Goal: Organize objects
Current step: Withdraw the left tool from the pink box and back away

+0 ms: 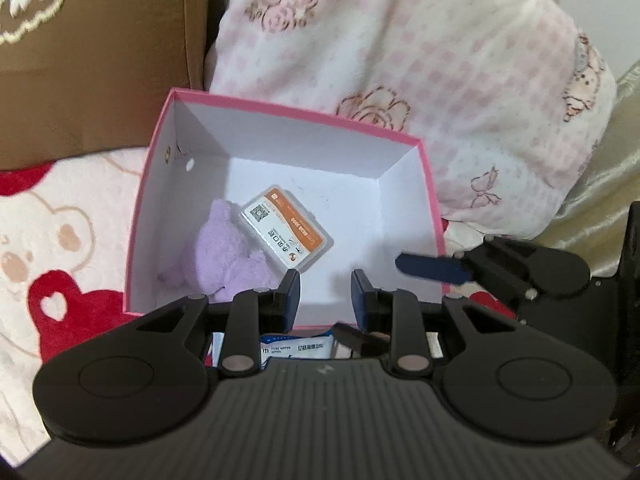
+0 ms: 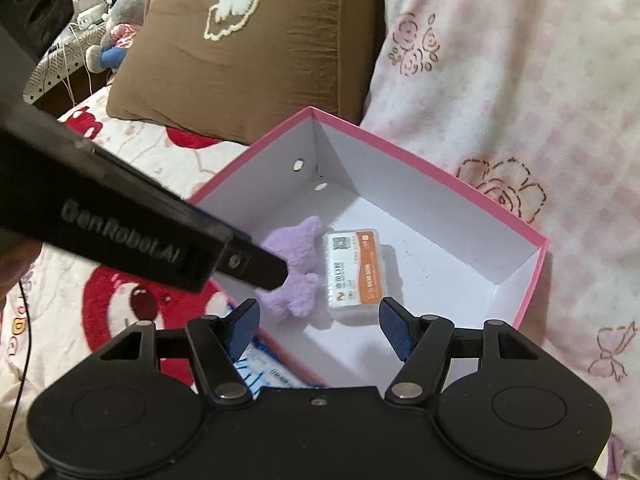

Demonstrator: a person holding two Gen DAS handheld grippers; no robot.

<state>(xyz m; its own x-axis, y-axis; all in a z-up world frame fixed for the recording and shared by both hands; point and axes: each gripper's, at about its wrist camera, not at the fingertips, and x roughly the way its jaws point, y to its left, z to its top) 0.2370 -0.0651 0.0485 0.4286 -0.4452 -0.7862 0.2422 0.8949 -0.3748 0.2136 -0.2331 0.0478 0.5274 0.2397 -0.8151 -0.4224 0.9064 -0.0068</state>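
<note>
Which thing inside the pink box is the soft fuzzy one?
The purple plush toy in the pink box. The other item, the orange-and-white packet leaning on it, is flat, smooth and printed.

Left gripper (image 1: pixel 325 294): jaws parted, nothing between them; pointed forward and downward
Right gripper (image 2: pixel 319 326): jaws spread wide, nothing between them; angled downward
Relative position: right gripper just right of the left; left body crosses the right view

Bed with bear-print blanket (image 2: pixel 132 160), brown pillow (image 2: pixel 256 48), pink floral quilt (image 2: pixel 500 80); cluttered desk (image 2: pixel 76 40) behind.
</note>
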